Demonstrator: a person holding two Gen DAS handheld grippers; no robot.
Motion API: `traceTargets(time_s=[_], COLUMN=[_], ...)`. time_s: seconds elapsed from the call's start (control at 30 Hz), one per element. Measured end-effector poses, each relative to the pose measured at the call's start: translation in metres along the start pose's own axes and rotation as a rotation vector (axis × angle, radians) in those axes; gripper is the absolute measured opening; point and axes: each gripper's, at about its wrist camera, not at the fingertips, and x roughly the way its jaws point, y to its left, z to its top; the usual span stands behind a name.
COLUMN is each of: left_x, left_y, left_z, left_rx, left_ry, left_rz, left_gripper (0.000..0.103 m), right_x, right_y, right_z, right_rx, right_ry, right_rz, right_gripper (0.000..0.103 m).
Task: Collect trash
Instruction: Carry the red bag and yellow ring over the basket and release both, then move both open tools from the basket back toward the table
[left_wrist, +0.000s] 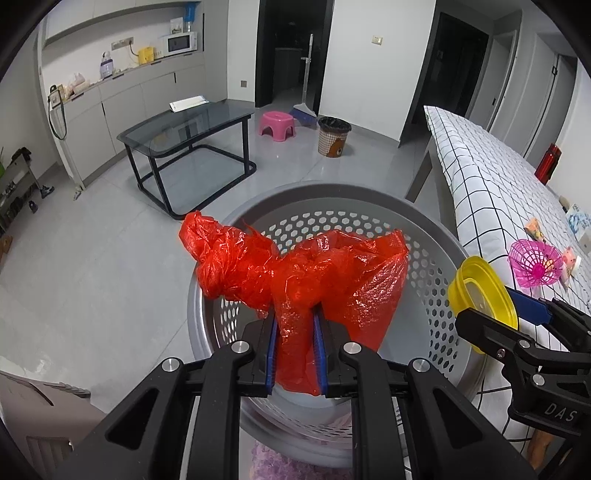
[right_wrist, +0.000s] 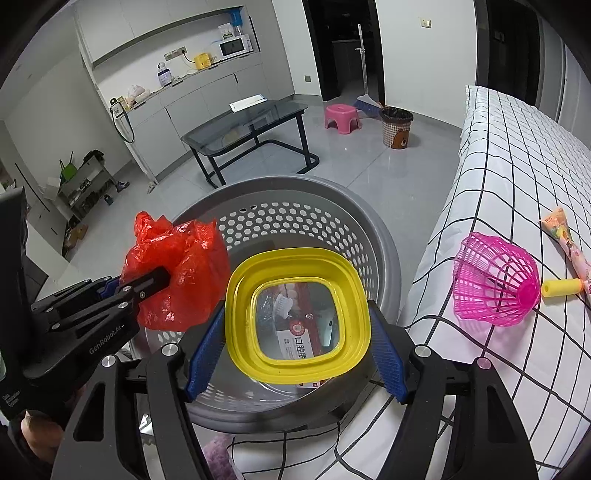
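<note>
two pieces over the basket, more still on the bed

two bits of trash hang above the grey perforated basket (right_wrist: 373, 236), neither let go yet. the left claw (left_wrist: 295, 350) is clenched on a crumpled red plastic bag (left_wrist: 295, 273), pinched tight at its middle so both ends flop out over the basket's mouth. the right claw (right_wrist: 295, 354) grips a yellow lid (right_wrist: 297, 315) with a clear window, its blue pads set wide against the lid's two sides; from the left wrist view it sits at about three o'clock of the bag, over the basket's near rim beside the bed.

through the lid's window something already lies at the basket's bottom: a white and red printed box and what looks like a brush, though i can't make out more.

still to go, by my reckoning: on the checked bed cover (right_wrist: 517, 184), at about three o'clock of the basket, a pink plastic mesh cup (right_wrist: 495, 280) lies on its side, with a small yellow tube (right_wrist: 561, 288) and a printed wrapper (right_wrist: 569, 243) just beyond it. so both drops are due, then another trip or two to the bed.
</note>
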Motion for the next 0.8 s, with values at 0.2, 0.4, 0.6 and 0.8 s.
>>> traceTargets(time_s=[0.2, 0.4, 0.6, 0.8], left_x=[0.0000, -0.0020, -0.0052, -0.0064], left_y=[0.0039, 0.0064, 0.0092, 0.0099], left_z=[-0.0015, -0.0041, -0.0037, -0.0037], left_rx=[-0.010, -0.018, -0.027, -0.029], left_ry=[0.010, 0.008, 0.006, 0.006], left_rz=[-0.008, 0.010, 0.016, 0.020], left_gripper=[0.028, 0.064, 0.070, 0.070], right_x=[-0.0008, -0.0006, -0.0022, -0.0032], right_y=[0.0021, 0.0021, 0.0014, 0.0016], right_z=[-0.0017, -0.0036, -0.0049, -0.0054], right_rx=[-0.004, 0.012, 0.017, 0.014], right_ry=[-0.001, -0.002, -0.005, -0.006], right_rz=[0.003, 0.020, 0.019, 0.014], right_gripper=[0.070, 0.076, 0.078, 0.078])
